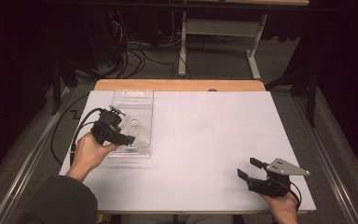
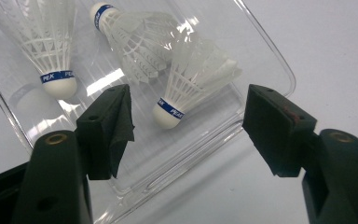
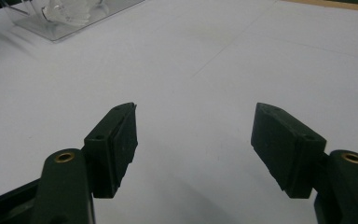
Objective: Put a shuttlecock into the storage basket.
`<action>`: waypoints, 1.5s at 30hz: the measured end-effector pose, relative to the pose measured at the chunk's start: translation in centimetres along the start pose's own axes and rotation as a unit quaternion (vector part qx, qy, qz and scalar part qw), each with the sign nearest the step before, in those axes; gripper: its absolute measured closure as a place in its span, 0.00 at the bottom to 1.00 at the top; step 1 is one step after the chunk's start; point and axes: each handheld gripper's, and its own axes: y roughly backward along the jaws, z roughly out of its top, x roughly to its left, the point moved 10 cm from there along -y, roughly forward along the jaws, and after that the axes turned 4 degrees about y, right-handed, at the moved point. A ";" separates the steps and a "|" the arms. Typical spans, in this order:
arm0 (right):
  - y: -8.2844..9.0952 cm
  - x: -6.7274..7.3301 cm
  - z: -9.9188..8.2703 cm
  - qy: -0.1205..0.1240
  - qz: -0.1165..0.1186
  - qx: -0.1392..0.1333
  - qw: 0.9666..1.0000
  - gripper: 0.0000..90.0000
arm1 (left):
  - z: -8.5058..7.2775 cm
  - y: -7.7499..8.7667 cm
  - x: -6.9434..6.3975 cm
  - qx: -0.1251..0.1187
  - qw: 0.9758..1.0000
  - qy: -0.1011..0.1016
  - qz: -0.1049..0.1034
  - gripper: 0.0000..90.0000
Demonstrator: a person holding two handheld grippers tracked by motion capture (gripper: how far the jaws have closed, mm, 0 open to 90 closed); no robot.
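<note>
High view: the left hand-held gripper (image 1: 129, 138) hangs over the near end of a clear plastic tray (image 1: 147, 100) at the left of the white worktop (image 1: 205, 140). The tray's contents are hard to make out here, no more than a pale blur through the plastic, and the gripper body hides part of the tray's near left side.

The left gripper view settles it: three white shuttlecocks lie in the tray. The nearest shuttlecock (image 2: 193, 84) lies between the spread jaws but clear of both pads, so the gripper is released and grasps nothing. A second shuttlecock (image 2: 137, 39) lies just behind it, their skirts overlapping so that the edges blur together. The third shuttlecock (image 2: 44, 44) lies apart at the left, its skirt cut off by the top edge. The tray's far end is out of frame.

The right hand-held gripper (image 1: 248, 169) rests at the near right of the worktop, well apart from the tray, jaws spread wide over bare worktop. In the right gripper view the tray's corner is cropped at the top left.
</note>
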 end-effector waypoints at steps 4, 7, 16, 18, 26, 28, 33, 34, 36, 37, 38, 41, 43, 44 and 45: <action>0.0 0.0 0.0 -0.001 0.000 0.000 1.000 0.36 | -0.1 0.3 -0.3 -0.005 1.000 -0.004 -0.001 0.37; 0.0 0.0 0.0 -0.001 0.000 0.000 1.000 0.36 | -0.2 0.5 -0.5 -0.011 1.000 -0.007 -0.003 0.37; 0.0 0.0 0.0 -0.001 0.000 -0.002 1.000 0.36 | -0.7 1.1 -1.2 -0.027 1.000 -0.016 -0.005 0.37; 0.0 0.0 0.0 -0.001 0.000 -0.001 1.000 0.36 | -0.8 1.3 -1.3 -0.031 0.999 -0.017 -0.006 0.37; 0.0 0.0 0.0 -0.002 0.000 -0.002 1.000 0.36 | -1.7 2.0 -1.9 -0.056 0.998 -0.018 -0.020 0.37; 0.0 0.0 0.1 -0.001 0.000 -0.002 1.000 0.36 | -2.1 2.2 -2.1 -0.061 0.998 -0.019 -0.023 0.37; 0.0 0.0 0.1 -0.002 0.000 -0.002 1.000 0.36 | -2.7 2.6 -2.5 -0.071 0.997 -0.024 -0.027 0.38; 0.0 0.0 0.1 -0.002 0.000 -0.002 1.000 0.36 | -2.8 2.7 -2.5 -0.070 0.997 -0.024 -0.029 0.38; 0.0 0.0 0.1 -0.001 0.000 -0.002 1.000 0.36 | -3.0 2.8 -2.6 -0.075 0.996 -0.025 -0.029 0.38; 0.0 0.0 0.1 -0.001 0.000 -0.002 1.000 0.36 | -3.1 2.9 -2.6 -0.077 0.996 -0.025 -0.030 0.38; 0.0 0.0 0.1 -0.001 0.000 -0.002 1.000 0.36 | -3.2 3.0 -2.7 -0.079 0.996 -0.024 -0.031 0.38; 0.0 0.0 0.1 -0.002 0.000 -0.002 1.000 0.36 | -3.3 3.1 -2.7 -0.083 0.996 -0.024 -0.033 0.38; 0.0 0.0 0.1 -0.002 0.000 -0.002 1.000 0.36 | -3.4 3.2 -2.8 -0.084 0.996 -0.024 -0.035 0.38; 0.0 0.0 0.1 -0.002 0.000 -0.003 1.000 0.36 | -3.5 3.2 -2.9 -0.084 0.996 -0.024 -0.036 0.38; 0.0 0.0 0.1 -0.002 0.000 -0.003 1.000 0.36 | -3.5 3.2 -2.9 -0.084 0.996 -0.024 -0.037 0.38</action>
